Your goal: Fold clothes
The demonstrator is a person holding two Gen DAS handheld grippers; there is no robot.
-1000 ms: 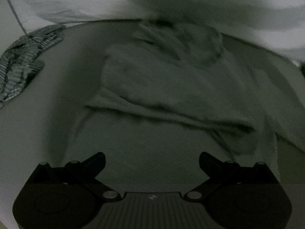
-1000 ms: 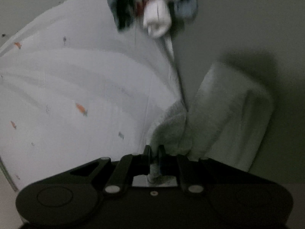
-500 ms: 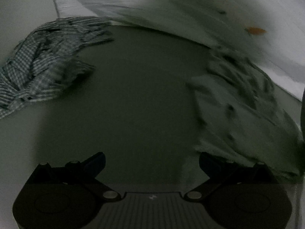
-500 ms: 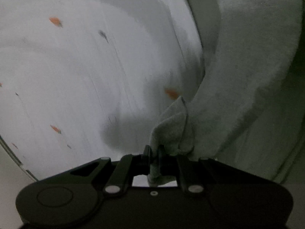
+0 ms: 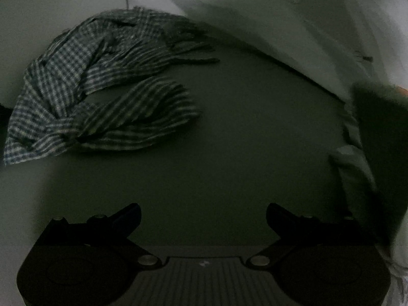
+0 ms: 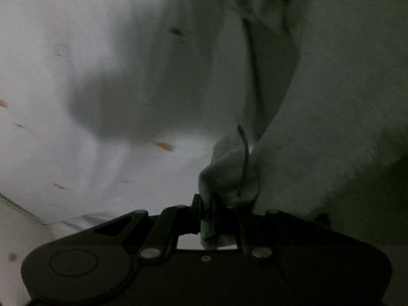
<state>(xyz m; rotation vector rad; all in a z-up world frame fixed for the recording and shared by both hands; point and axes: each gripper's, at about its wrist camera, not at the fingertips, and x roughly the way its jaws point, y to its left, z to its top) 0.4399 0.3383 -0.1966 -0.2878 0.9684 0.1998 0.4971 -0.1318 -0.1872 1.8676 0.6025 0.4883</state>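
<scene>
The right gripper (image 6: 206,204) pinches a pale grey fleecy garment (image 6: 318,117), lifting it aside; the left gripper (image 5: 203,213) hangs wide, empty, facing a crumpled checked cloth (image 5: 84,97).

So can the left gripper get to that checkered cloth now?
Probably yes. The left gripper is open and holds nothing, and the checkered cloth lies crumpled ahead and to its left, with only bare dark surface between them.
</scene>
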